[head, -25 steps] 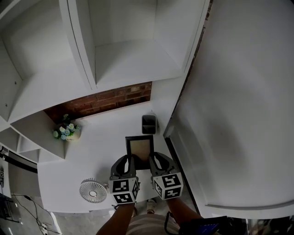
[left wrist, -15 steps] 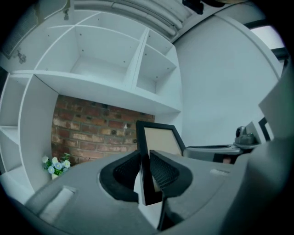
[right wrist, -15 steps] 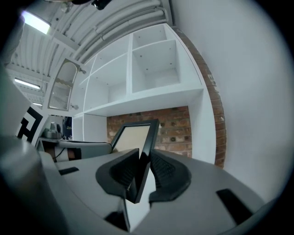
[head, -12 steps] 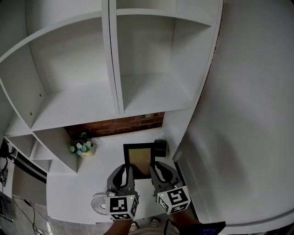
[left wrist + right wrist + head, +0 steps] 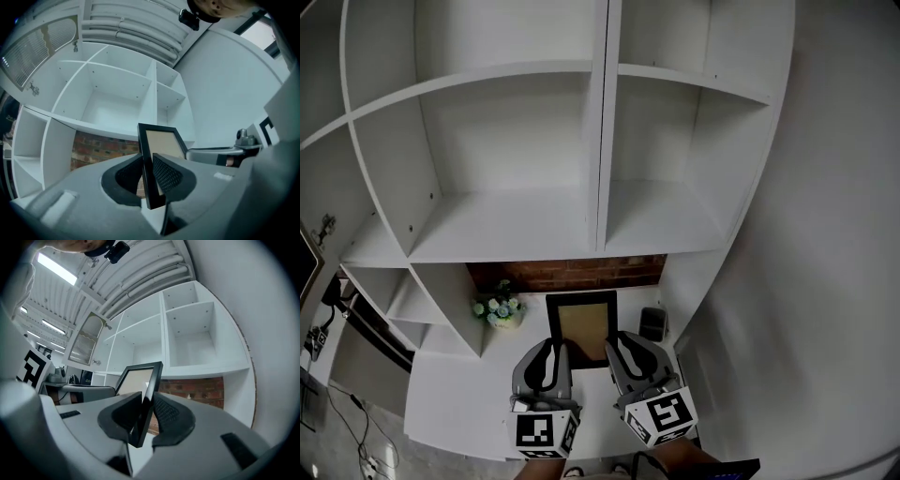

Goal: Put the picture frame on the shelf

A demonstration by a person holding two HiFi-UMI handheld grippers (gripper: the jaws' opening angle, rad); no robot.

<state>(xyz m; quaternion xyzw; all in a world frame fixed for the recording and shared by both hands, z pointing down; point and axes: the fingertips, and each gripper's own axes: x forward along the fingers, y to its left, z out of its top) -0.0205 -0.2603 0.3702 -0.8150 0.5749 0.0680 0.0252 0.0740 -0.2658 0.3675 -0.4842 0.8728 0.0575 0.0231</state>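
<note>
Both hands have risen since a second ago, carrying the picture frame (image 5: 581, 323) higher above the white worktop (image 5: 450, 412), so it now hangs before the brick strip with the empty shelf (image 5: 511, 230) at 12 o'clock. The left gripper (image 5: 555, 352) and right gripper (image 5: 619, 349) point about level, side by side. Each one's fingers are clamped partway closed on the frame's lower edge, left at 8 o'clock, right at 4 o'clock.

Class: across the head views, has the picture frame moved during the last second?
Yes. The picture frame has risen: its top edge now reaches the brick strip; earlier it sat well below it.
</note>
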